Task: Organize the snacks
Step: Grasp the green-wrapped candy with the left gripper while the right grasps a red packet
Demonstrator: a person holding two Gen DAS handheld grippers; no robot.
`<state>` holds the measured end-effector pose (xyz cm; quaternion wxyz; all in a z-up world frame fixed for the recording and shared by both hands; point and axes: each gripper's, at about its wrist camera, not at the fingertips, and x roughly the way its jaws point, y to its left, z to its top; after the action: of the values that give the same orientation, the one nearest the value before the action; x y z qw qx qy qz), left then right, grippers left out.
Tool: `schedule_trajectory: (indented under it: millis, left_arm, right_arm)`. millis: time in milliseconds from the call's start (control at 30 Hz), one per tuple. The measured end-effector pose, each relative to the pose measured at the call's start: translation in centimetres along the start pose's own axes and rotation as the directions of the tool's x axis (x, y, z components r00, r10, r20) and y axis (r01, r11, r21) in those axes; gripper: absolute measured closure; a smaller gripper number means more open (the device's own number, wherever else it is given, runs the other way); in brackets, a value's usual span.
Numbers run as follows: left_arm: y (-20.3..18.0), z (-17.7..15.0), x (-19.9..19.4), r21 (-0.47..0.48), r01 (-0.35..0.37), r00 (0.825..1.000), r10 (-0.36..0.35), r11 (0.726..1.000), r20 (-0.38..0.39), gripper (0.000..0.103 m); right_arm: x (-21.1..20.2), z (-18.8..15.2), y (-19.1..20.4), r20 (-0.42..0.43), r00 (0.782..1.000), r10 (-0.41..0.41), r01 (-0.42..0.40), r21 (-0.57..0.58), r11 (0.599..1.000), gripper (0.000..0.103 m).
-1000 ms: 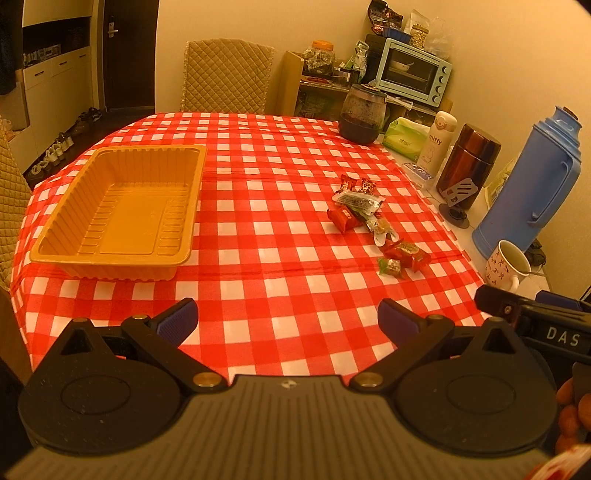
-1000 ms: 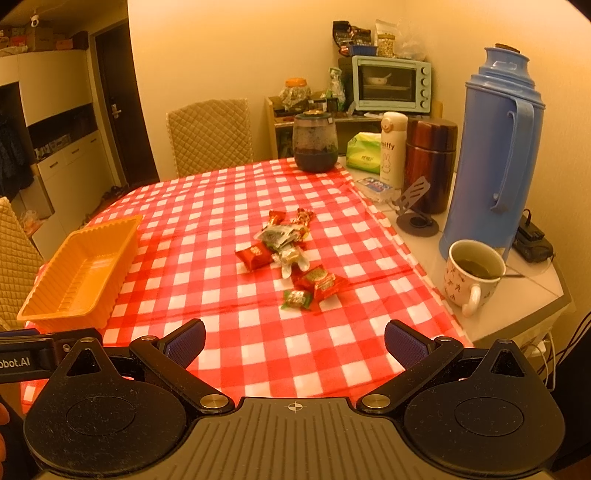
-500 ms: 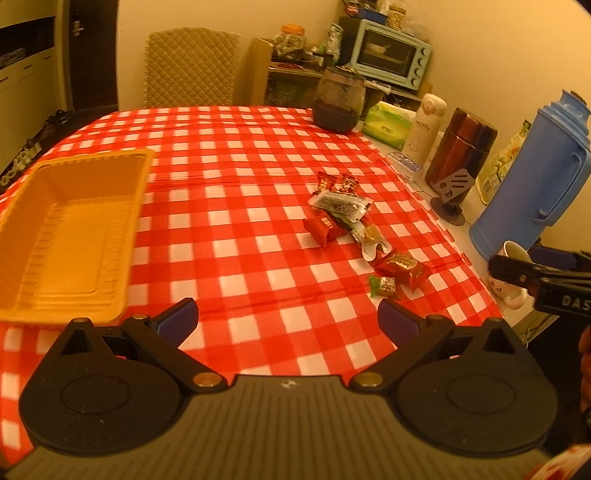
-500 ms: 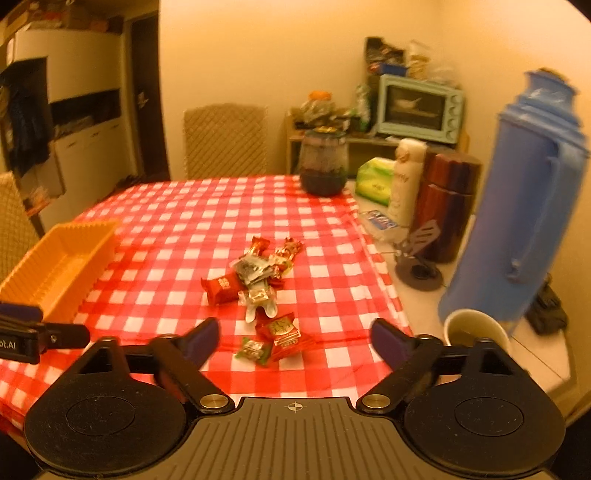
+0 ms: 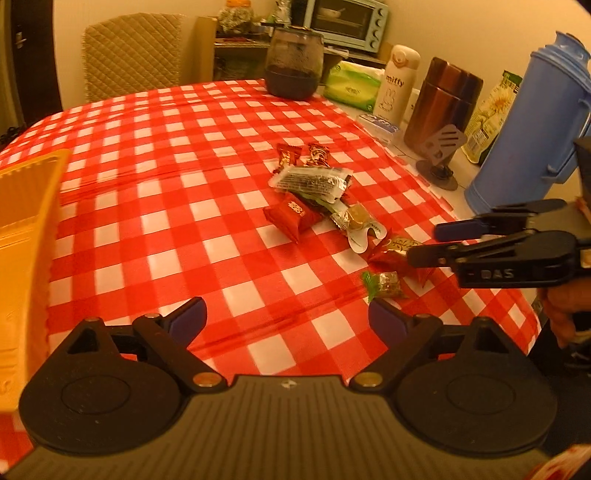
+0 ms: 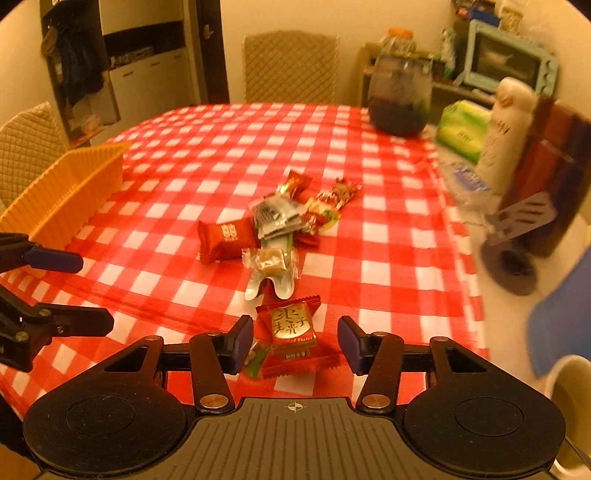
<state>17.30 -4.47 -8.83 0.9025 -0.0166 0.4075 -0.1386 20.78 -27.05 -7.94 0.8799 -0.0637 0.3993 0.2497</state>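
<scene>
Snacks [image 6: 273, 229] heaped mid-tablecloth, now much nearer both cameras; right gripper [image 6: 295, 343] lowered over red date candy [image 6: 291, 325], jaws closing, pads seemingly not yet touching; left gripper [image 5: 286, 314] narrowing, empty; orange tray [image 6: 70, 192] at left unfilled; first pick imminent.

Left wrist view: low over the near edge of the checked tablecloth [image 5: 229, 206], looking forward and down across the table toward the far wall with the toaster oven [image 5: 347, 16]; yellow tray [image 5: 22, 236] cut off at its left edge, blue thermos [image 5: 532, 122] at right. Right wrist view: closer in, sitting just above the snack pile [image 6: 280, 229], facing the same way, right side blurred. Shared ground: snack pile, tablecloth, tray, dark glass jar [image 6: 400, 96], quilted chair [image 6: 290, 66]. Each view catches the other tool: right gripper [image 5: 432, 243] enters from the right, left gripper [image 6: 92, 291] from the left.
</scene>
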Motion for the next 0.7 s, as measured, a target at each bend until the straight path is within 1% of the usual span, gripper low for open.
schedule_trajectory:
  millis: [100,167,200,300,367,433,467,500,533,567,633,700]
  left_arm:
    - [-0.3,0.3,1.5,0.036,0.024,1.0,-0.024,0.999,-0.011,0.017]
    - [-0.7,0.5,2.2,0.068,0.05,0.999,-0.049,0.996,-0.015,0.02]
    - [-0.9,0.6,2.6,0.083,0.069,0.998,-0.068,0.994,-0.016,0.022]
    - [-2.0,1.1,3.9,0.147,0.132,0.991,-0.13,0.98,-0.018,0.024]
    - [-2.9,1.4,4.8,0.198,0.171,0.985,-0.17,0.965,-0.022,0.028]
    - [-4.1,1.6,5.7,0.26,0.21,0.977,-0.209,0.942,-0.032,0.036]
    - [-4.7,1.5,6.1,0.302,0.22,0.975,-0.219,0.928,-0.035,0.038]
    - [-5.3,1.4,6.5,0.347,0.219,0.975,-0.22,0.912,-0.036,0.043]
    - [-5.8,1.3,6.8,0.387,0.213,0.976,-0.216,0.897,-0.038,0.046]
    - [-6.3,1.2,7.1,0.424,0.204,0.978,-0.207,0.882,-0.039,0.047]
    - [-7.0,1.0,7.8,0.471,0.179,0.983,-0.179,0.864,-0.044,0.05]
    - [-7.2,0.9,8.0,0.478,0.187,0.98,-0.194,0.858,-0.037,0.055]
  right_arm:
    - [1.7,0.1,-0.4,-0.037,0.999,-0.002,0.001,-0.025,1.0,0.061]
    - [2.4,0.0,-0.7,-0.05,0.999,-0.01,0.009,-0.034,0.999,0.071]
    - [2.5,0.0,-0.9,-0.049,0.999,-0.01,0.008,-0.031,0.999,0.074]
    - [2.0,-0.3,-1.9,-0.032,0.999,-0.024,0.024,0.007,1.0,0.075]
    - [1.4,-0.7,-2.4,-0.026,0.999,-0.036,0.037,0.033,0.999,0.075]
    - [0.9,-1.1,-3.0,-0.024,0.998,-0.056,0.057,0.049,0.997,0.075]
    - [0.6,-1.3,-3.2,-0.024,0.998,-0.062,0.063,0.055,0.996,0.075]
    - [0.4,-1.5,-3.4,-0.021,0.997,-0.068,0.069,0.062,0.996,0.075]
    - [0.1,-1.7,-3.6,-0.018,0.997,-0.075,0.076,0.07,0.995,0.075]
    - [-0.1,-1.9,-3.8,-0.015,0.997,-0.08,0.081,0.078,0.994,0.075]
    - [-0.4,-2.2,-4.0,-0.016,0.996,-0.087,0.089,0.091,0.992,0.075]
    - [-0.6,-2.5,-4.1,-0.017,0.995,-0.098,0.099,0.101,0.99,0.075]
